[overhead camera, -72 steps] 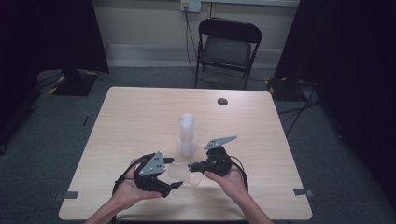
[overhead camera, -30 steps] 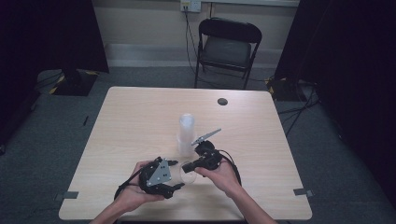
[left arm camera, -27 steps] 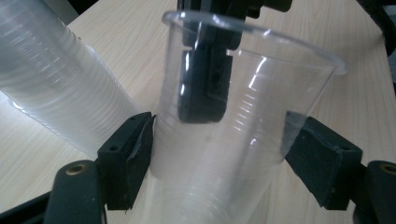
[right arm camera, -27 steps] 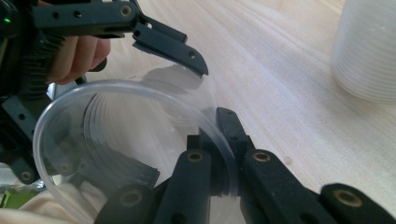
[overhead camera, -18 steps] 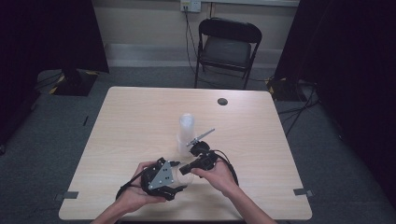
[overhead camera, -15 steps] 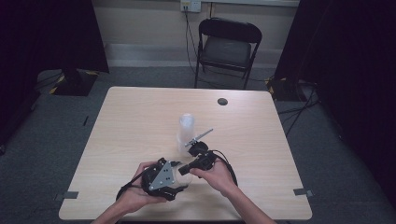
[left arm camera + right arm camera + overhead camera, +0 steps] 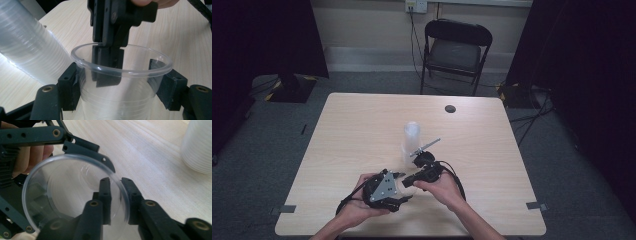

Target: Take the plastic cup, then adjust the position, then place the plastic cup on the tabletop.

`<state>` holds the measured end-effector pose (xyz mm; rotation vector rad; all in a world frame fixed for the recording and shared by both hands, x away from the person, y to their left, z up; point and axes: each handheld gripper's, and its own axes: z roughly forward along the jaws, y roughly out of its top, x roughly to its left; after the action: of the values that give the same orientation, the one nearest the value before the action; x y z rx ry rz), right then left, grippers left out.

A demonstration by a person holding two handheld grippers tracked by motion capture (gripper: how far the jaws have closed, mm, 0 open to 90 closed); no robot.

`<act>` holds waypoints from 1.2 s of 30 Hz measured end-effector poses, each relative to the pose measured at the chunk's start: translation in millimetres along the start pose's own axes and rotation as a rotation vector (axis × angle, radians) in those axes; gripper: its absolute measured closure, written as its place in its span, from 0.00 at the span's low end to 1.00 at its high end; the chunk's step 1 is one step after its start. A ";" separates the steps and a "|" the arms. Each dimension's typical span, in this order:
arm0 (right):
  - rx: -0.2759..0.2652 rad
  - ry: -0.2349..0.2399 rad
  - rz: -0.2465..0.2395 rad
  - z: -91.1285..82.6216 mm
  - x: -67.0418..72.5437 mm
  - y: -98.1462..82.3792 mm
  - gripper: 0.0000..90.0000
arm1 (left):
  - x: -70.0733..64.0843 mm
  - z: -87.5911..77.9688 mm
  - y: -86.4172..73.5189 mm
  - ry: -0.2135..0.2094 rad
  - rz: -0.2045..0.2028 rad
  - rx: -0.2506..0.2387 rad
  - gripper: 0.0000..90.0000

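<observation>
Your clear plastic cup [image 7: 120, 82] sits just in front of the cup stack [image 7: 411, 142], clamped across its body by your left gripper [image 7: 117, 85], whose jaws have just been closing. Your right gripper [image 7: 115, 195] straddles its rim, narrow jaws just opening.

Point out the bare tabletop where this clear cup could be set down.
The table lies bare on its left half, left of the cup stack, and along the right side past the right claw. The far edge is free except the dark disc. The near middle is crowded: both claws meet on the cup.
</observation>
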<state>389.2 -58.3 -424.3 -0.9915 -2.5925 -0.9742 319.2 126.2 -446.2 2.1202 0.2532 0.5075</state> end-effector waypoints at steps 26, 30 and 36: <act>-0.441 -0.039 -0.108 -45.3 2.0 -25.6 0.69 | 15.4 -6.7 -9.1 0.016 -0.198 -0.044 0.35; -0.464 -0.045 -0.096 -50.1 -2.5 -30.8 0.69 | 20.7 -10.5 -11.5 0.034 -0.215 -0.058 0.35; -0.485 -0.070 -0.080 -53.6 -9.1 -40.4 0.68 | 27.4 -15.9 -13.7 0.057 -0.244 -0.084 0.35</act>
<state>367.2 -120.1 -407.7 -1.0408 -2.5184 -1.6699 336.7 155.7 -442.5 1.9621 0.5076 0.4272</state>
